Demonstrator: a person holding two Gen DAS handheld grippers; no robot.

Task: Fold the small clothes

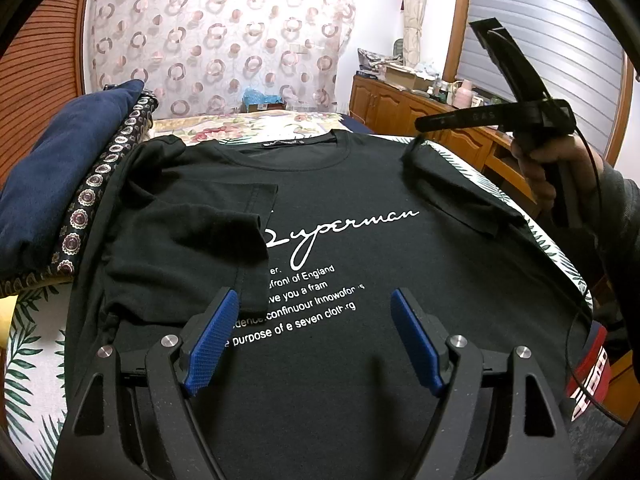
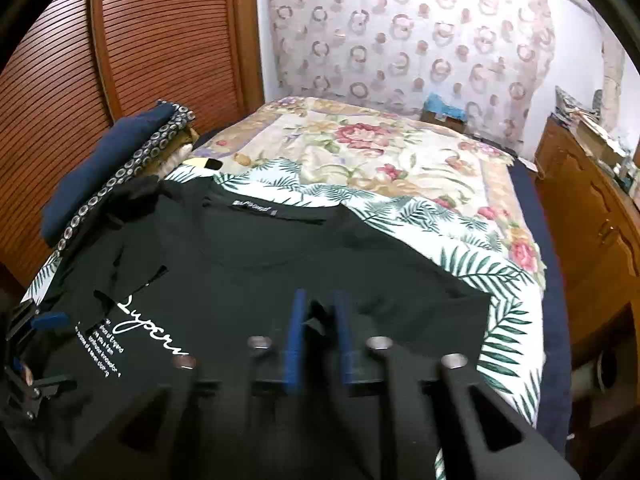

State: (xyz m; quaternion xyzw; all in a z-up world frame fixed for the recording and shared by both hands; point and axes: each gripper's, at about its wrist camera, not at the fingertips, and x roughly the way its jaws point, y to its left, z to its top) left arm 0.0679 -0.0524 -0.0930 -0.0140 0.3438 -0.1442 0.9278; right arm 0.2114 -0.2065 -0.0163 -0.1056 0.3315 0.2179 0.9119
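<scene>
Black T-shirt [image 1: 320, 240] lies flat on the leaf-print bedcover [image 2: 500, 280], sleeves folded in.

I see a black T-shirt [image 1: 360, 208] with white script and block lettering across the chest. It lies on a white sheet [image 2: 504, 320] printed with green palm fronds, and beyond that is a cream quilt [image 2: 360, 148] with pink roses. Beside the shirt sits a navy folded garment [image 1: 60, 168] over a dark cloth [image 1: 96, 184] patterned with pale rings (floral medallions, I think). My gripper pads [image 1: 212, 336] are blue on black frames
</scene>
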